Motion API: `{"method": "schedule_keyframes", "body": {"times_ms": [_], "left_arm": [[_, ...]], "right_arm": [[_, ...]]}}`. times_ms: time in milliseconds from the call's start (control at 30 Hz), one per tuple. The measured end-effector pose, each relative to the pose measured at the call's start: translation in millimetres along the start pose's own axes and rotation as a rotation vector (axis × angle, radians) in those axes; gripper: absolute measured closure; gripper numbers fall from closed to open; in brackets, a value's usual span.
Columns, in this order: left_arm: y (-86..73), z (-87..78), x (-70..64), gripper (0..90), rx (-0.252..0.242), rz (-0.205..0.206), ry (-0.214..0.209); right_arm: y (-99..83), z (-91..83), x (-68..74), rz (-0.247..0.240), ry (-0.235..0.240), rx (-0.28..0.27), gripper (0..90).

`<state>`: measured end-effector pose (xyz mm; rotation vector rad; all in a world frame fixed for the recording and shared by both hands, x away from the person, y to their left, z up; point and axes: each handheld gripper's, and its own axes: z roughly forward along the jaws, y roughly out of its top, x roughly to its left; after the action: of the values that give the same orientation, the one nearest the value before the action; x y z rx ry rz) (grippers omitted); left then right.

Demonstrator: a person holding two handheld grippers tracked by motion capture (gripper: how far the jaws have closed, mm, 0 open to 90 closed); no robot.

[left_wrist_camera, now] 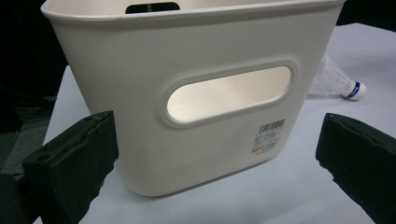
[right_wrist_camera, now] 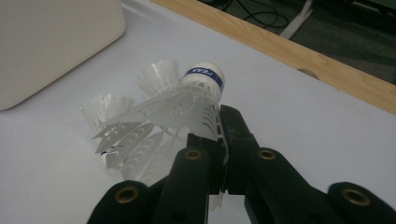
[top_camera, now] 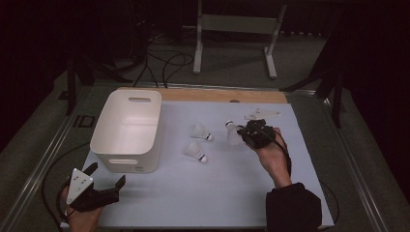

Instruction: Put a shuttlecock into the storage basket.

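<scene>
Two hand-held grippers are seen over a pale blue table mat (top_camera: 212, 193); at the left, the left gripper (top_camera: 107, 175) is held near the mat's front left corner with its black jaws spread wide and nothing between them, pointed at the near wall of the white plastic bin with slotted handles (top_camera: 126, 128), which stands just beyond it; in the middle of the mat two white feathered shuttlecocks with blue-banded cork heads lie loose, one (top_camera: 201, 132) farther from the person and one (top_camera: 195, 152) nearer, both just right of the bin; at the right, the right gripper (right_wrist_camera: 223, 135) is clamped on the skirt of a third white shuttlecock (right_wrist_camera: 177, 105), which is raised off the mat with its cork pointing up and away from the jaws; the bin lies to the left of this held shuttlecock, across the two loose ones, so a delivery, judged the likely next move, would be a leftward carry by the right hand, the loaded one.
</scene>
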<state>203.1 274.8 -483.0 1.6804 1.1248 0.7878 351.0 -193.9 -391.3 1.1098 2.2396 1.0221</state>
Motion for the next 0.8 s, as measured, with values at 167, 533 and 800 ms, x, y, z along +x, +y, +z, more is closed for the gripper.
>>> {"method": "schedule_keyframes", "body": {"times_ms": [167,533,800], "left_arm": [[0.0,-0.2,0.3,0.1,0.0,0.0,0.0],[-0.2,0.4,0.0,0.1,0.004,0.0,0.001],[-0.1,0.2,-0.5,0.1,0.004,0.001,0.0]], "right_arm": [[4.7,-0.8,0.1,-0.002,0.004,-0.009,88.8],[14.6,-3.0,1.1,-0.005,0.012,-0.024,88.8],[21.9,-3.6,1.5,-0.002,0.024,-0.036,88.8]]}}
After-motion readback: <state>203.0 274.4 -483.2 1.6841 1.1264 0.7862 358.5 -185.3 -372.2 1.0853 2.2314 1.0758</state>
